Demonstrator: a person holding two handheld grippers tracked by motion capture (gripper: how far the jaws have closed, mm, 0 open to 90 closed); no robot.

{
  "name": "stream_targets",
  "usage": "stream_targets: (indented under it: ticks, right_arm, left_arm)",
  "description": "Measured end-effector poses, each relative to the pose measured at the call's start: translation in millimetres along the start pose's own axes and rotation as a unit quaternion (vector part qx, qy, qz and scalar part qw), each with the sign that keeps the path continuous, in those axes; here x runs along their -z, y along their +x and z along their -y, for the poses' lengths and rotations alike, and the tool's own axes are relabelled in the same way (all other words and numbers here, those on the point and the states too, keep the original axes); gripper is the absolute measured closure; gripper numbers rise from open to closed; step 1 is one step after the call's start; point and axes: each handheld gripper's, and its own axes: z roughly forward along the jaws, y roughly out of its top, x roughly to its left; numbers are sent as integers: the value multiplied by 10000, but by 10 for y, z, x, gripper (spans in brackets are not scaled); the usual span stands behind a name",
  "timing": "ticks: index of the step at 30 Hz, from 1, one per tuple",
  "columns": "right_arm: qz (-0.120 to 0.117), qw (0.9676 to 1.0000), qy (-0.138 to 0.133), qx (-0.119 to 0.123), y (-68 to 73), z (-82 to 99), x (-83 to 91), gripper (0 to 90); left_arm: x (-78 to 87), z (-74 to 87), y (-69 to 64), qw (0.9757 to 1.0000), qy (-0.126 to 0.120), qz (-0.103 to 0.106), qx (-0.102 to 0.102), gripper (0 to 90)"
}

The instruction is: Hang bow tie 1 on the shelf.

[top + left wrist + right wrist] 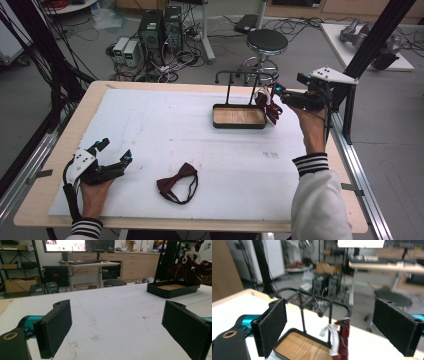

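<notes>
high view has the right gripper (278,93) at the far right of the surface (150,125), its fingers spread wide with nothing between them, just beside a dark red bow tie (266,104) that hangs off the black rack (240,75) standing over a wooden-floored tray (239,117). in the right gripper view that hung bow tie (342,340) dangles below and between the fingers (273,325), white strap looped over the rail, untouched by either pad.

the left gripper (114,155) rests on the near left of the surface, fingers also wide and empty. a second bow tie (176,183) lies flat off to the right of those fingers, near but apart, its black strap curled in a loop beside it.

judging by looks, this second bow tie is light and limp: soft fabric wings, a firmer knot in the middle, a thin floppy strap. it should not slip on felt-like pads, nor break. the centre knot is probably the best place to pinch; taking a wing would let it droop and twist, and taking the strap alone would leave it swinging.
</notes>
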Motion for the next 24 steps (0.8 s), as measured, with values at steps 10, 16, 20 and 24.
stream_targets:
  ticks: [10,16,20,24]
  right_arm:
    - [-355,9993,-77,-119,176,300,245,116]
    - [-567,9984,-16,-67,294,464,298,115]
    - [-683,9976,-36,-87,379,583,343,113]
    - [-805,9967,-117,-79,443,697,399,113]
  left_arm:
    - [-3,-1,7,10000,16,19,38,97]
    - [-6,-3,9,10000,34,24,44,97]
    - [-5,-2,7,10000,19,22,37,97]
    - [-5,-3,8,10000,37,26,24,97]
